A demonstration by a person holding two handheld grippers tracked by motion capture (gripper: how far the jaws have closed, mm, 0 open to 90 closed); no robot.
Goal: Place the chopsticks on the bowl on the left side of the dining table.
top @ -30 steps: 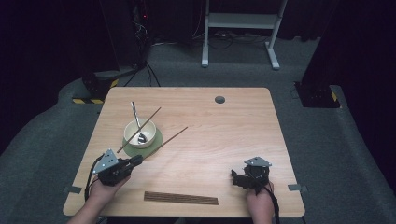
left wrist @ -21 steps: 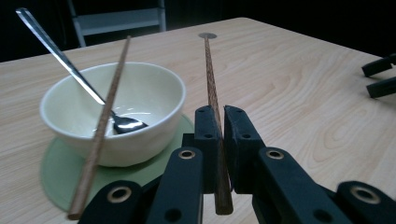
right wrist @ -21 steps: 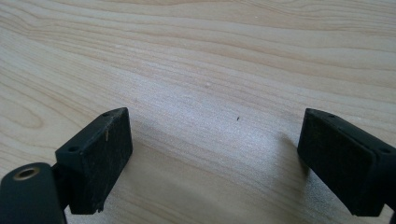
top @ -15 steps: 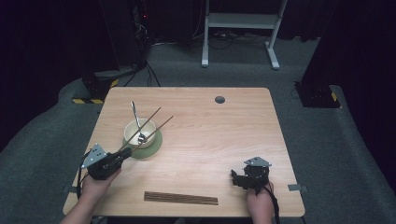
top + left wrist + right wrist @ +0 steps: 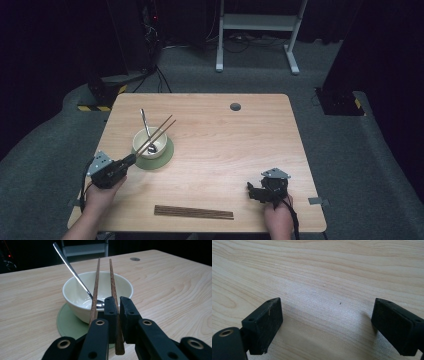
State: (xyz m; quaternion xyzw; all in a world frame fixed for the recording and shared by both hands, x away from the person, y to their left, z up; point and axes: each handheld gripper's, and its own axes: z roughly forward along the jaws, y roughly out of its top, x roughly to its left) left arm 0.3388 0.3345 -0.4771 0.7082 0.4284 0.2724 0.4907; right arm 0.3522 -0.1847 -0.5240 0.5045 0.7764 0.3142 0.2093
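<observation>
The left gripper (image 5: 115,307), jaws clamped on one chopstick (image 5: 113,287) beside its mate (image 5: 95,290) across the cream bowl (image 5: 75,293), should probably settle it level before releasing, while the right gripper (image 5: 325,322) idles wide on the desk (image 5: 225,145).

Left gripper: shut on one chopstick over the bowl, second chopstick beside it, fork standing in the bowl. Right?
Not quite: it's a spoon, not a fork, as the left gripper view shows. The left gripper is shut on one chopstick over the bowl, the second chopstick beside it.
</observation>
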